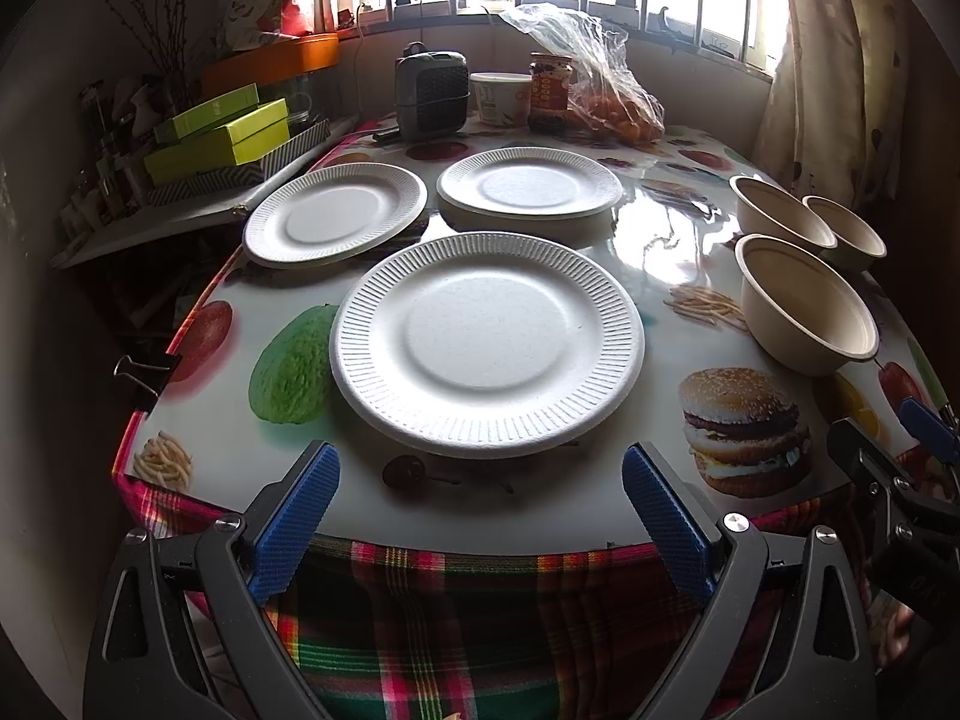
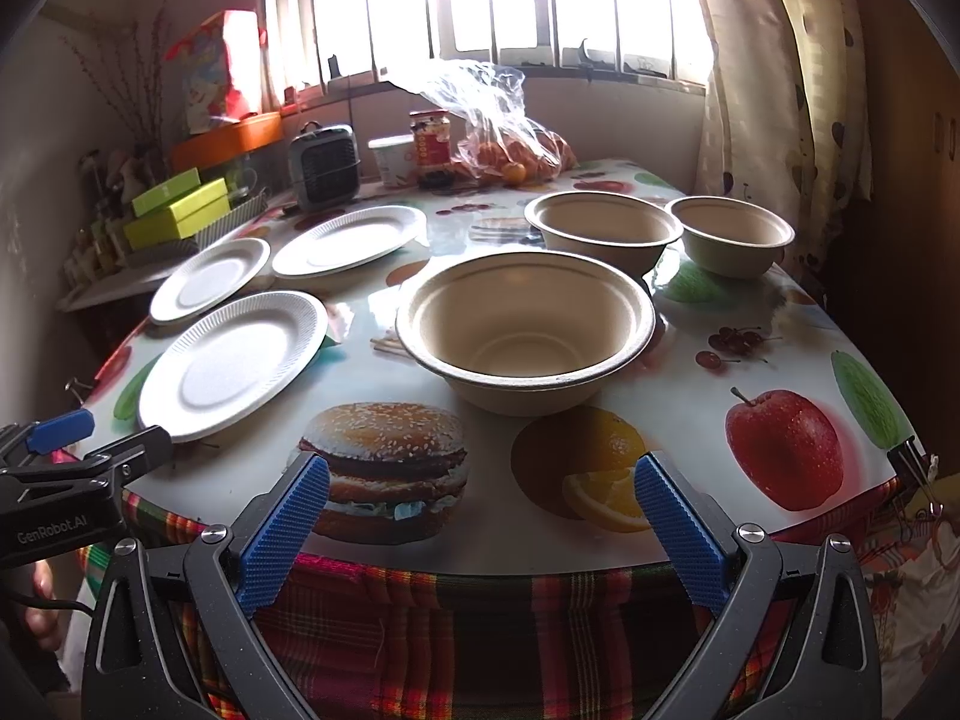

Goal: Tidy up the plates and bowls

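Barred window (image 2: 510, 6) blown out with daylight, spotted cream curtain (image 2: 786, 90) at right, glossy food-print tablecloth (image 1: 678, 228) over plaid red-green cloth (image 1: 480, 618).

The table (image 1: 648, 240) carries a glossy cloth printed with food images: a burger (image 1: 744, 429), a red apple (image 2: 783, 450), an orange (image 2: 591, 468). A plaid cloth (image 1: 480, 630) hangs below the near edge; a binder clip (image 1: 147, 375) grips the left edge. At the far end stand a small grey fan heater (image 1: 431, 95), a white tub (image 1: 501, 97), a red-labelled jar (image 1: 549, 90) and a clear plastic bag of oranges (image 1: 612, 102). Green boxes (image 1: 219, 132) are stacked at far left
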The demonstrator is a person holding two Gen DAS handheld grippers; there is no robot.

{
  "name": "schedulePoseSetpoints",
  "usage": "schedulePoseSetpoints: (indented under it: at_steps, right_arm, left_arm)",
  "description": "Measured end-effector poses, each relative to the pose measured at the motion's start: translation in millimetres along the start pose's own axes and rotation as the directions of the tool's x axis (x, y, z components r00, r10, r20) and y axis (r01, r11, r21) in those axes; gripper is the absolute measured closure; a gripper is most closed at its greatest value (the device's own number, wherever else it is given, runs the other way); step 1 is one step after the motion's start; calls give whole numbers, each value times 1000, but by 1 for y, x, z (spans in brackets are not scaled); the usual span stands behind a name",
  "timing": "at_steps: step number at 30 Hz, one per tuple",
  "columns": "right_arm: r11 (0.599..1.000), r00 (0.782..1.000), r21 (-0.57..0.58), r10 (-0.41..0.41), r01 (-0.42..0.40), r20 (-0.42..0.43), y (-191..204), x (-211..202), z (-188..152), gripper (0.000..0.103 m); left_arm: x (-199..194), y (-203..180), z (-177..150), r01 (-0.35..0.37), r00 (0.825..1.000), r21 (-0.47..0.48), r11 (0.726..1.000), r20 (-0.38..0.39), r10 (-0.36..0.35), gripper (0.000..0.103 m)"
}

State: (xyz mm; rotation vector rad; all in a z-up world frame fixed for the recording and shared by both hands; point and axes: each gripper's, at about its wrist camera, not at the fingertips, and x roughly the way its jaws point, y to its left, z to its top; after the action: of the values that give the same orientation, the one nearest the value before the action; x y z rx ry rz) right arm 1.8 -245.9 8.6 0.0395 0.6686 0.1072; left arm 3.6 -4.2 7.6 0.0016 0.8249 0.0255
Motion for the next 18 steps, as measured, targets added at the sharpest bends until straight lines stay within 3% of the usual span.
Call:
schedulePoseSetpoints:
  at_steps: [9, 18]
  right_arm:
    - [1000, 1000, -4, 12, -12, 11, -2, -1, 2, 0]
    - [995, 995, -52, 86, -83, 47, 11, -8, 32, 0]
  left_arm:
    - [-3, 3, 2, -4, 1000, 0, 1000, 11, 4, 7]
    - [-9, 27, 16, -3, 999, -51, 999, 34, 5, 7]
